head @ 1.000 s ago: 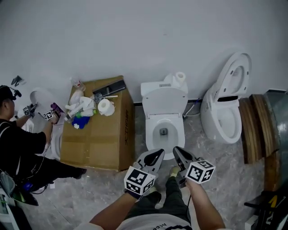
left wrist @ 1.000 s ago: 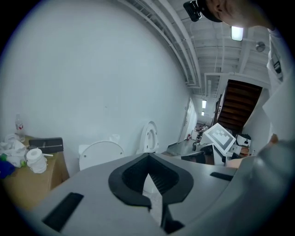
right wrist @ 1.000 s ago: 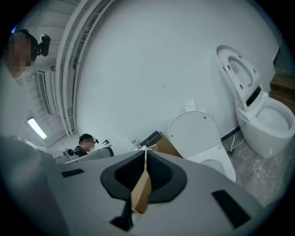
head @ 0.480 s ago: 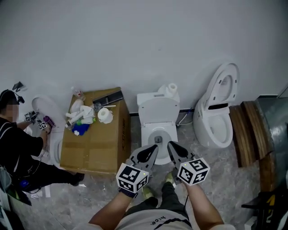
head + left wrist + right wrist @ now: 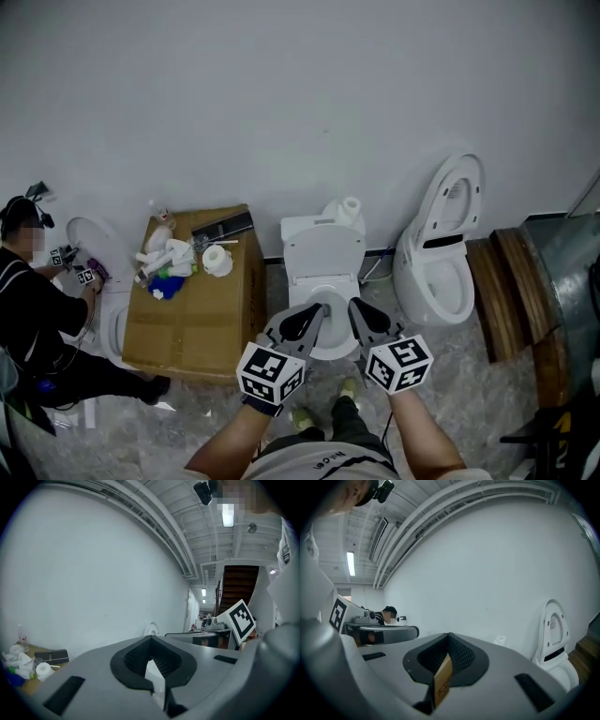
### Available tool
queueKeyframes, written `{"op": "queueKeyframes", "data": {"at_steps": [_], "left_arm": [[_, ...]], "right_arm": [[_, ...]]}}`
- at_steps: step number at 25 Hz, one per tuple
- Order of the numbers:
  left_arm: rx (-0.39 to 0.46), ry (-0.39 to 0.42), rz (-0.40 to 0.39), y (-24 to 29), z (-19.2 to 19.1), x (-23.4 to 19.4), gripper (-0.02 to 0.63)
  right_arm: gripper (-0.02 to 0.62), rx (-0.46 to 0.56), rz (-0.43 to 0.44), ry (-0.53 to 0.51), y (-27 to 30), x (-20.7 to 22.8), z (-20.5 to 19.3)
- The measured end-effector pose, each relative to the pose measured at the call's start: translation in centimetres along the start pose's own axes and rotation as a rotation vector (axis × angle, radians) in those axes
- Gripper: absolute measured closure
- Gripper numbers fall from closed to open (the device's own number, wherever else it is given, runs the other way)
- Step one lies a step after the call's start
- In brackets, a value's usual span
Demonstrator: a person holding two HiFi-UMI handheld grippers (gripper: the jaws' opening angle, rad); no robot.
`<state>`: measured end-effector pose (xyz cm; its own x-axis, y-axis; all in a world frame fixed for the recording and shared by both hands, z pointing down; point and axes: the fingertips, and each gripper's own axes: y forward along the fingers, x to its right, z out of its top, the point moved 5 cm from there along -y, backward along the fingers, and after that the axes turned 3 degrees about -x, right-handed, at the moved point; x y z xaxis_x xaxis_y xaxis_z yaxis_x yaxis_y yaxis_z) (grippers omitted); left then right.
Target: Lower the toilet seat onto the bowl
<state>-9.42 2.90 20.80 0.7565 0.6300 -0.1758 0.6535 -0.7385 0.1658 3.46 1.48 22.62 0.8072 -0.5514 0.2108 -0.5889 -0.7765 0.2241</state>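
Head view, looking steeply down: the toilet seat (image 5: 323, 251) stands raised, a white rounded panel tilted back against the tank (image 5: 317, 225); at this size I cannot separate seat from lid. Below it the white bowl (image 5: 328, 349) lies uncovered, its oval opening partly hidden behind my two grippers. A paper roll (image 5: 350, 207) sits on the tank's right corner. My left gripper (image 5: 314, 315) and right gripper (image 5: 358, 309) hover side by side in front of the bowl, apart from the seat, their tips angled toward each other. Left gripper view: my left fingers (image 5: 93, 667) are clenched together with nothing between them, and only a thin slit shows white beyond. Right gripper view: my right fingers (image 5: 511, 667) are likewise pressed together on nothing, with brown printed cardboard glimpsed through the slit. Left of the toilet stands a cardboard box (image 5: 192, 314) carrying bottles (image 5: 164, 258) and a second roll (image 5: 217, 260); beyond it a person in black (image 5: 33, 309) is low by the wall. Right of the toilet, a second toilet (image 5: 436, 267) stands by the wall with its lid up, beside curved wooden pieces (image 5: 506, 291).
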Motion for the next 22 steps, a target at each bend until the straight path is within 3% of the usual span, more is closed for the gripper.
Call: {"op": "queueKeyframes", "data": {"at_steps": [22], "left_arm": [[0.035, 0.02, 0.003, -1.2, 1.6, -1.2, 0.597]], "right_arm": [[0.578, 0.01, 0.015, -0.047, 1.3, -2.7, 1.3]]}}
